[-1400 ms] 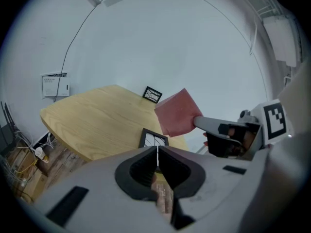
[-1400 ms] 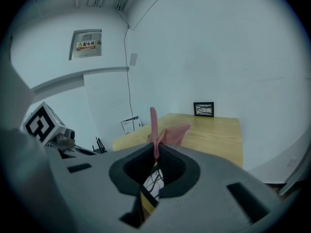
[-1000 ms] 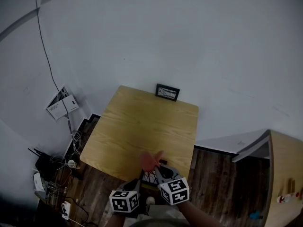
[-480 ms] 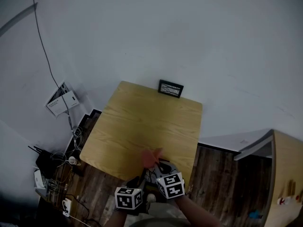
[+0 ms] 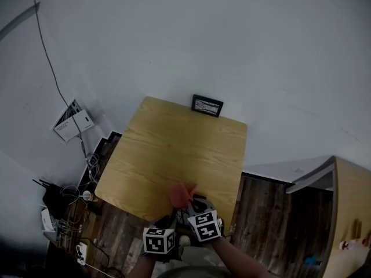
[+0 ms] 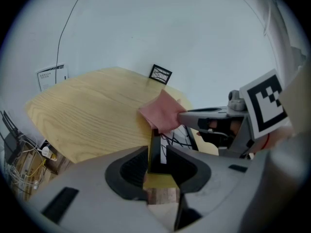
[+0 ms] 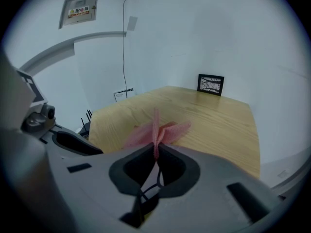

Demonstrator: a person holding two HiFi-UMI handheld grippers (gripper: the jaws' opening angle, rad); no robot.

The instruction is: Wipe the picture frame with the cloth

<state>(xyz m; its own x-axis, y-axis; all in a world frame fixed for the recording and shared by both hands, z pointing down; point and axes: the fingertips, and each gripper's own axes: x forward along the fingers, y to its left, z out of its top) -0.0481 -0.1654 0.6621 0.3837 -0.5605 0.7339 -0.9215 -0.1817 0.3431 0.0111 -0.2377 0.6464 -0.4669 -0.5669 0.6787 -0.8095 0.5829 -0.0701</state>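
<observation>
The left gripper [image 6: 157, 148] is clamped on the small black picture frame with a white branch print [image 6: 155, 140], one jaw on each flat side. It holds the frame off the light wooden table [image 5: 174, 149], over the table's near edge. The grip looks narrow and low on the frame, so a sideways push from wiping could swivel the frame between the pads or lever it out. With floor showing just below, a dropped frame would probably miss the table.

The thin pink cloth [image 6: 160, 111] sits bunched against the frame's far end. Only a loose fold meets it, so a stroke may skate over the frame without cleaning it, or snag on a corner and drag.

The right gripper [image 7: 156, 147] has its jaws together on a thin pinch of that cloth. A catch on the frame could pull the cloth free. The two grippers are also close together, and a long stroke risks knocking one against the other.

The held frame is edge-on to the left gripper view. Its thin black side faces that camera and its printed face is turned right, toward the right gripper. Its long axis seems to run out along the left jaws, away from the person and slightly up; the cloth hides its far end.

A second black frame [image 5: 207, 105] stands upright at the table's far edge, well apart.
</observation>
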